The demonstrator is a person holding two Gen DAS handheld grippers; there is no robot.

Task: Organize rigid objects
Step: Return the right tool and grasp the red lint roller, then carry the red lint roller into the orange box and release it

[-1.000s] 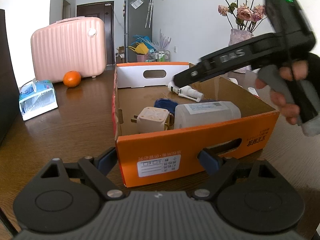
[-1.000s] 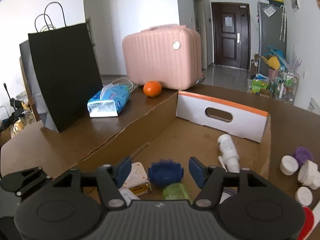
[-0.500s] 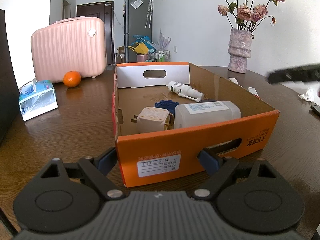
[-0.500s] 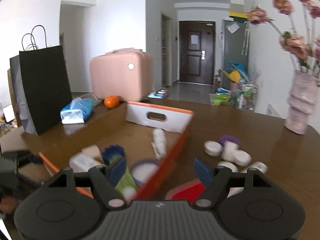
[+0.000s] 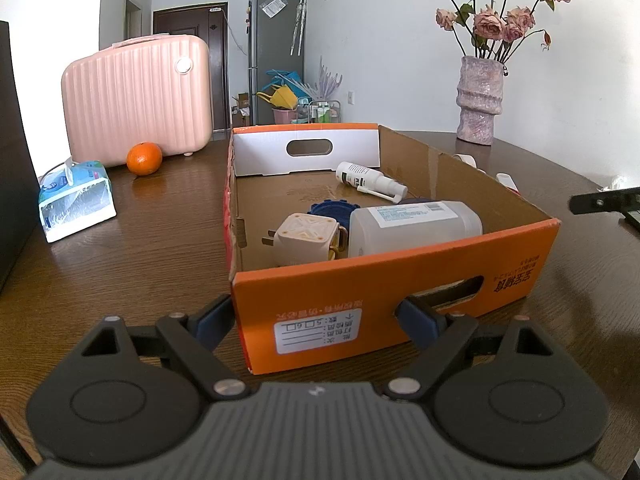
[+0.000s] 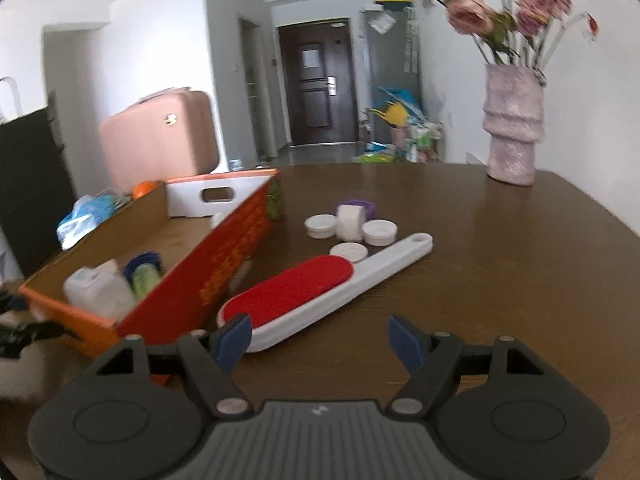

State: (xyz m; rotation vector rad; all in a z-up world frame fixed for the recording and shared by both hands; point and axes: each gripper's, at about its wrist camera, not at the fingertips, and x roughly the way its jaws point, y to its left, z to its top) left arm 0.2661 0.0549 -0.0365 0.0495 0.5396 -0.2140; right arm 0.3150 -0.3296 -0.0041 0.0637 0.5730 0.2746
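My right gripper (image 6: 319,336) is spread, empty. Lint brush (image 6: 320,286) lies flat on the table just ahead, beside the box (image 6: 224,264). Looks light, stiff, smooth plastic; I judge the white handle best. Left gripper (image 5: 318,322) straddles the box wall.

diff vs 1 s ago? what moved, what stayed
The right gripper swung out of the orange box to the table on the box's right and now hangs over the red lint brush, jaws open and empty; nothing was picked up or released. The left gripper stayed put, its right finger in the near wall's handle slot. The box contents, white jars, vase, suitcase and orange are unchanged.
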